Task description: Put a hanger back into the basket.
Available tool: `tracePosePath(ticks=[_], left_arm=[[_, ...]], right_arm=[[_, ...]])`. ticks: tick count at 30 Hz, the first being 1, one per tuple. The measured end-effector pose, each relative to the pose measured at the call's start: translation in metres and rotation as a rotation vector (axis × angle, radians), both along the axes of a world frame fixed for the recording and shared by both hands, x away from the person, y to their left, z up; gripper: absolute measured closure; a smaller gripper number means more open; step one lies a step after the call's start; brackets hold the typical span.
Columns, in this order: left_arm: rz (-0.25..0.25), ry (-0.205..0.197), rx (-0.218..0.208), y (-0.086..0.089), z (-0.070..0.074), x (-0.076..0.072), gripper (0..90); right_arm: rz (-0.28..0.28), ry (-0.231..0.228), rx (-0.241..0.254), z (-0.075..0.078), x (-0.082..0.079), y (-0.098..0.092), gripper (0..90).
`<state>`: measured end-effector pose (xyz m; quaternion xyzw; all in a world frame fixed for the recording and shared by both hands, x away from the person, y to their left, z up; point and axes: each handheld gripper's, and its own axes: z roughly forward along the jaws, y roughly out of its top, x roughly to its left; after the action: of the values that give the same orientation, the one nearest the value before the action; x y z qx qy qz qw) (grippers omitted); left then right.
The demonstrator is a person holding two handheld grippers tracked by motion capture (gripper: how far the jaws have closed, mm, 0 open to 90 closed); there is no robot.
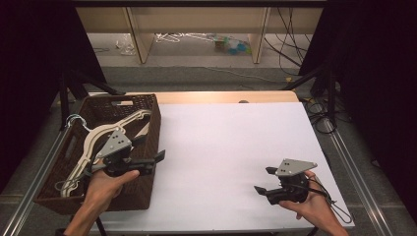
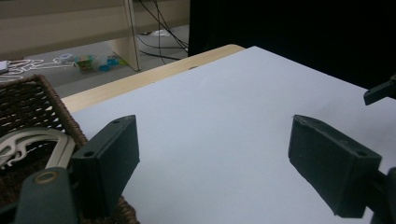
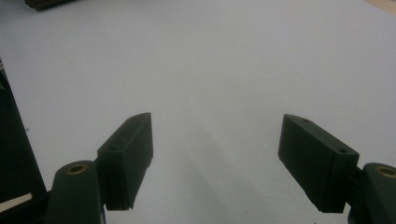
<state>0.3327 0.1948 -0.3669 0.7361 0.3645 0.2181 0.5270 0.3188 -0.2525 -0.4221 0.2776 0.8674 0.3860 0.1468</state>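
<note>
**Hangers in basket, both grippers empty**

Step, as I read it: the drop-off into the wicker basket (image 1: 147, 105) looks done. The cream hangers (image 1: 93, 140) lie inside it at the table's left edge, stacked loosely, hooks toward the near-left corner. One hanger arm (image 2: 35, 142) shows in the left gripper view, down inside the basket wall.

Left gripper (image 1: 150, 156): jaws wide, nothing between the pads. It sits over the basket's right rim, pointing out across the white table sheet (image 1: 231, 142). It touches neither hanger nor basket that I can see (the contact line under the hand is hidden in the high view).

Right gripper (image 1: 263, 181): jaws also wide, empty, held low over the near-right part of the sheet, well apart from the basket. The right gripper view has bare sheet between the pads.

Next move, my guess: if more work follows, it means going back in for a hanger. That calls for the left jaws to come down over one hanger arm, not two, since they overlap. The right gripper has nothing near it to reach for.
</note>
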Motion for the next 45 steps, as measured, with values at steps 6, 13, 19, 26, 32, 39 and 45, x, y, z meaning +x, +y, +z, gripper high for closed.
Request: tracePosePath(ticks=[6,13,19,26,32,39,45], left_arm=[[-0.010,0.002,0.002,-0.009,-0.006,-0.004,16.2],[-0.033,-0.005,0.010,-0.019,-0.008,-0.007,16.3],[-0.049,0.004,0.010,-0.028,-0.008,-0.012,16.4],[-0.101,0.012,0.015,-0.047,-0.011,-0.023,16.4],[-0.147,0.015,0.038,-0.061,-0.020,-0.031,16.4],[-0.138,0.026,0.045,-0.059,-0.032,-0.034,16.4],[-0.127,0.035,0.035,-0.055,-0.042,-0.034,16.4]], right_arm=[[-0.007,0.000,0.009,0.001,-0.002,0.001,27.4],[-0.002,-0.014,0.025,0.001,-0.002,0.002,27.2],[-0.001,-0.012,0.034,-0.001,-0.003,0.002,26.4],[-0.012,-0.014,0.045,0.000,-0.004,0.001,25.9],[-0.015,-0.027,0.059,0.001,-0.005,0.001,24.1],[-0.026,-0.039,0.089,0.004,-0.010,0.002,21.3],[-0.024,-0.051,0.093,0.003,-0.015,0.004,21.3]])
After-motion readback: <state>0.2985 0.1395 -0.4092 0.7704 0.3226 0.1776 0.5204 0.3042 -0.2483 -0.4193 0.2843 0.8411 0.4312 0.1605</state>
